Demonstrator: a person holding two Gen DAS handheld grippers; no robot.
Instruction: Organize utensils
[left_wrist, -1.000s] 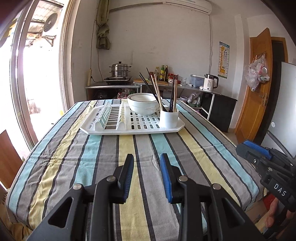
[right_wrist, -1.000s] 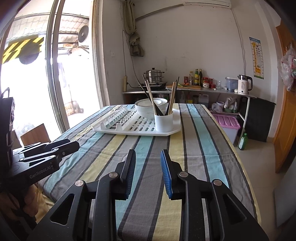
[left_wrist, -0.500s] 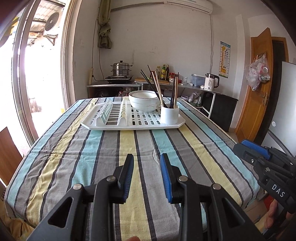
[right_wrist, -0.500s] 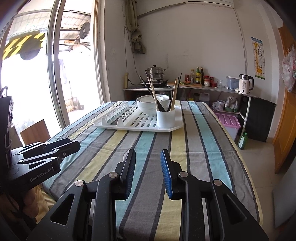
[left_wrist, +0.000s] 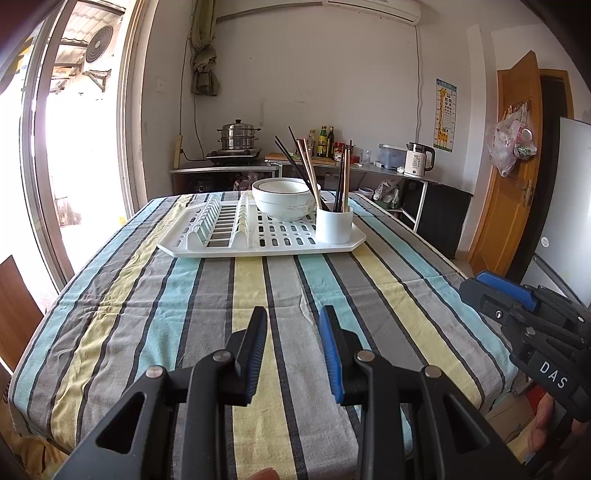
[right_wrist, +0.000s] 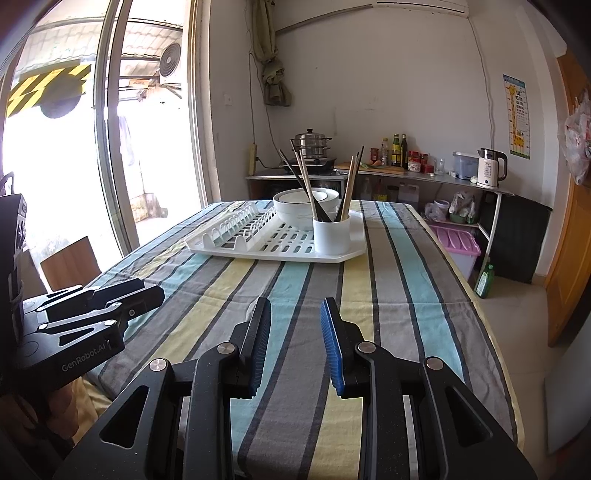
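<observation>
Two released tools, left tool (left_wrist: 293, 345) and right tool (right_wrist: 295, 338), hover above the striped table (left_wrist: 258, 295); only the right view shows a purple bin (right_wrist: 458, 242) beyond the chopstick cup (right_wrist: 331, 235).

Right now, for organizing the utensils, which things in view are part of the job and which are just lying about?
Part of the job:
chopsticks
white holder cup
white drying rack
stacked bowls
left gripper and right gripper, both open and empty

Just lying about:
steamer pot
electric kettle
sauce bottles
pink bin
green bottle
</observation>
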